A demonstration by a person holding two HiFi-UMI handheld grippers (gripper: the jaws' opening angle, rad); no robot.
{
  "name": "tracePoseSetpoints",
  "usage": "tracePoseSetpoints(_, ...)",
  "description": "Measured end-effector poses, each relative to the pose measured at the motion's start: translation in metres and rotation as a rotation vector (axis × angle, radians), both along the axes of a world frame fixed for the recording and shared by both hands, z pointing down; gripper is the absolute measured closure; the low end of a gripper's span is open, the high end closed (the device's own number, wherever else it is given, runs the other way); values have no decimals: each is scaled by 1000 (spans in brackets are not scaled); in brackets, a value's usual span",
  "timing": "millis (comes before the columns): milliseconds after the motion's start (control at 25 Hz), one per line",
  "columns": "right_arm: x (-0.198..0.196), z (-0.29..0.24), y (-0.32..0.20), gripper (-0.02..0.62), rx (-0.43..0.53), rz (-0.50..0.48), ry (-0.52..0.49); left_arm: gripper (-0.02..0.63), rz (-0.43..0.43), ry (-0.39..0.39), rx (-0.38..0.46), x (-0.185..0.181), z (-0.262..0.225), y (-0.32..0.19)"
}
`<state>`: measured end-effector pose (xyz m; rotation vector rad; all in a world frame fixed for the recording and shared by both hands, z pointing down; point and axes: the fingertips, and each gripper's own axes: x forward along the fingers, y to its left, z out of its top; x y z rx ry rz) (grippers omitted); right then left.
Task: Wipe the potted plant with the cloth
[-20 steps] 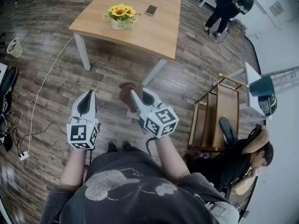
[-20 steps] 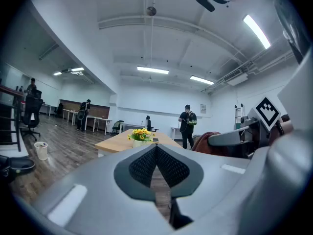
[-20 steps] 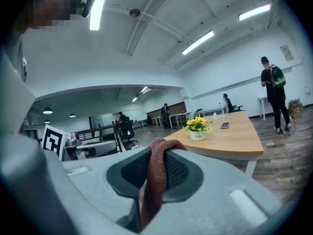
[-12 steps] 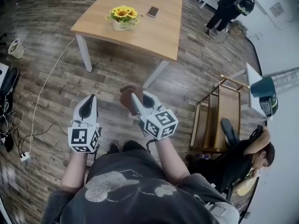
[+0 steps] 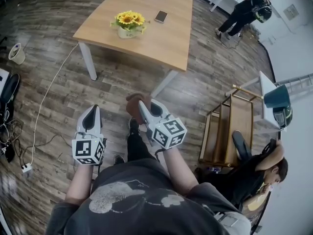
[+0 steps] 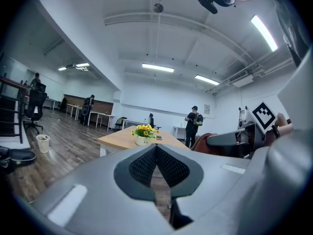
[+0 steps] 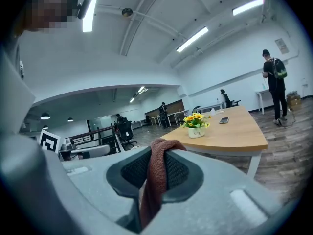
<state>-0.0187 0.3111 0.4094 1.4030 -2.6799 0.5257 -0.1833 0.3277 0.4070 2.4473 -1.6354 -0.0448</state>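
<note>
Nearest, the right gripper [image 5: 141, 105] is clamped on the cloth [image 7: 157, 173]. A brown fold is pinched between the pads and the rest hangs loose below. The bite looks narrow, so a hard drag across leaves could pull the cloth free. The left gripper [image 6: 156, 148] has its jaws pressed together with nothing between them. Unless it opens, it cannot steady anything once the wiping starts.

Both grippers are held over bare floor, well apart from the plant [image 5: 128, 21]. The ground between has to be crossed first. A white cable [image 5: 49, 89] runs over the boards on the left toward the table leg [image 5: 87, 58], and a foot could catch it on a leftward line.

Farther on, the plant stands in a small white pot near the left edge of the table [image 5: 166, 40]. The pot looks light, so I judge a sideways push from the cloth could slide or tip it, perhaps off that edge. A phone [image 5: 161, 16] lies just beside it, within reach of a wide sweep.

Beyond, a person [image 5: 247, 11] stands well clear of the table and is no hindrance.
</note>
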Motion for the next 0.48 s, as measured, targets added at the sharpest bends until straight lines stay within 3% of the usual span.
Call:
tracePoseSetpoints(280,15,15,-84,552,-23,-15,-27,588,-33,-8,5,3,4,-67)
tracePoseSetpoints(480,37,16,-155,552,-32,-21,-52,586,-47,-37,-3,25,5,-131)
